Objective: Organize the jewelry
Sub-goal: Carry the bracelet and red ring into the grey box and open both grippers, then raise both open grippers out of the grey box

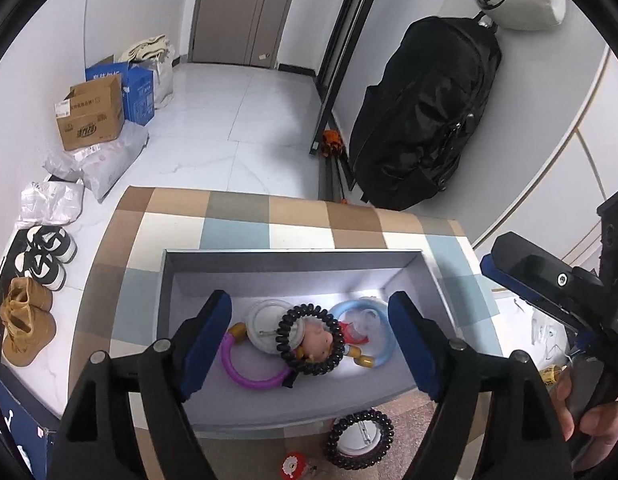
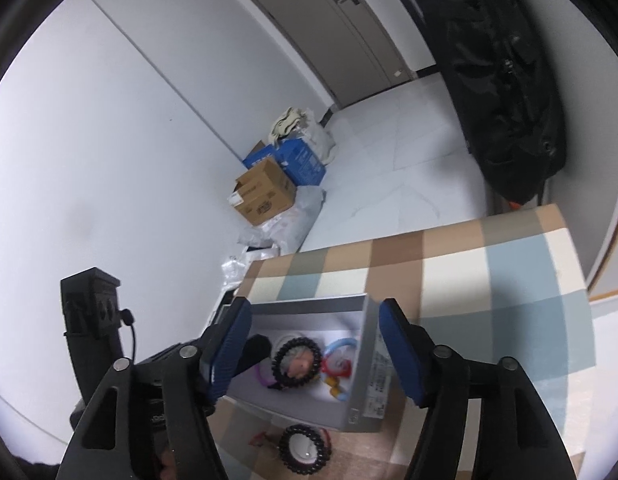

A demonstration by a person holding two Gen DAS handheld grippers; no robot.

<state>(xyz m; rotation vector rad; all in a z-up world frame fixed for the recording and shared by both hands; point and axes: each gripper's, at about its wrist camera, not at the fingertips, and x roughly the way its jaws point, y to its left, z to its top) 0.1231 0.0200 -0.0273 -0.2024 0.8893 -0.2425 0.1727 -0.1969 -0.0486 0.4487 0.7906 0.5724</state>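
Left gripper hangs wide apart and empty over the grey box, and inside it a black coil band lies on a little doll, with a purple ring and a blue ring either side. Right gripper is spread too, holding nothing, off to the side above the box. One more spiral band sits outside on the checked bench, just by the box's near wall. That looks like the next pick: come straight down, straddle one side of the coil, close gently, then lift clear over the wall.
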